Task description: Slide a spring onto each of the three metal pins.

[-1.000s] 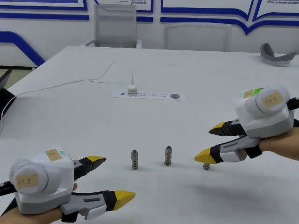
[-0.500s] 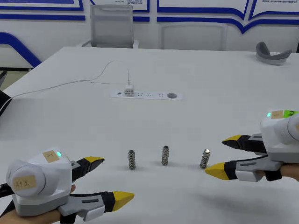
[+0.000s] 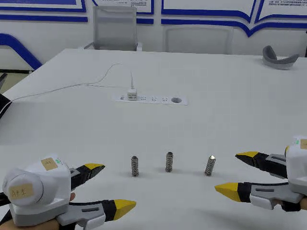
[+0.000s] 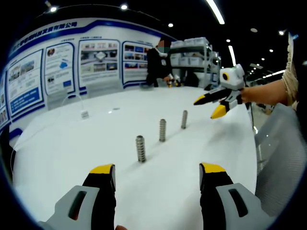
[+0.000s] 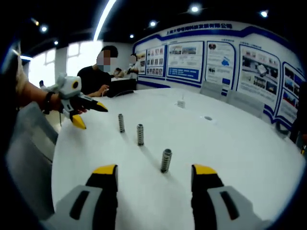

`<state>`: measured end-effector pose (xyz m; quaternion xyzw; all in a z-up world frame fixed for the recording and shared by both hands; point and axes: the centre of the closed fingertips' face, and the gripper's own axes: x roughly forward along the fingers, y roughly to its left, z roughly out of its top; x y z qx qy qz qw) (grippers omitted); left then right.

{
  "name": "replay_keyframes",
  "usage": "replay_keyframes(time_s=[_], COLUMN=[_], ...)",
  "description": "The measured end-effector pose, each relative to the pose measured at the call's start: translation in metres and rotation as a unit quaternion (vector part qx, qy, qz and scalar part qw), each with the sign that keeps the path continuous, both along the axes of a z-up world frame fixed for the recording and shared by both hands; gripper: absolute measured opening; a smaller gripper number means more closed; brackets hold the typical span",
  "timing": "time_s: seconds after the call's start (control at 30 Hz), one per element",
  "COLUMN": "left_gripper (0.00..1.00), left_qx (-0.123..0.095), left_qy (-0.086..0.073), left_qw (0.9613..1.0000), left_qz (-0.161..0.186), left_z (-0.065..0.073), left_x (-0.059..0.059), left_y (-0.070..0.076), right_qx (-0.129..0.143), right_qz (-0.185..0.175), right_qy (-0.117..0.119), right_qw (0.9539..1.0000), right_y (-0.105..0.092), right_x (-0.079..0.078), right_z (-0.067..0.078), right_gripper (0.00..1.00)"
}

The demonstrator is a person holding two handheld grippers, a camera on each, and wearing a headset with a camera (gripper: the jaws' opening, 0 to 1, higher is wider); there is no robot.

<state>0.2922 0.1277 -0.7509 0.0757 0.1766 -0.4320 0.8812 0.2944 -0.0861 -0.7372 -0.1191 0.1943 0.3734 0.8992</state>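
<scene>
Three metal pins stand upright in a row on the white table, each with a spring around it: the left pin [image 3: 135, 166] [image 4: 140, 148] [image 5: 121, 123], the middle pin [image 3: 169, 162] [image 4: 162, 130] [image 5: 140, 134] and the right pin [image 3: 210, 165] [image 4: 184, 119] [image 5: 166, 160]. My left gripper [image 3: 109, 186] [image 4: 157, 171] [image 5: 89, 114] is open and holds nothing, in front of and left of the row. My right gripper [image 3: 236, 172] [image 5: 153, 171] [image 4: 208, 106] is open too, nothing between its fingers, just right of the right pin.
A white power strip [image 3: 150, 98] with a plugged-in adapter [image 3: 131, 93] and a thin cable [image 3: 72, 86] lies mid-table. A grey curved object [image 3: 280, 58] rests at the far right. Chairs [image 3: 113, 27] stand behind the table. People [image 5: 100, 72] stand at the table's far side.
My right gripper has drawn back to the right and down, away from the right pin, which now stands uncovered with its spring on. The left gripper has barely moved.
</scene>
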Motion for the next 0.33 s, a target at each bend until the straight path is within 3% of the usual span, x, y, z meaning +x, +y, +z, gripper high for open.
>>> replay_keyframes(time_s=[0.33], left_gripper=[0.72], left_qx=[-0.003], left_qy=[0.001], left_qw=[1.0], left_qz=[0.003], left_z=[-0.0016], left_x=[-0.0011], left_y=[0.0018], right_qx=[0.012], right_qz=[-0.016], right_qy=[-0.004], right_qw=[0.9998], right_y=[-0.001], right_x=[0.0], right_z=[-0.0019], right_gripper=[0.64])
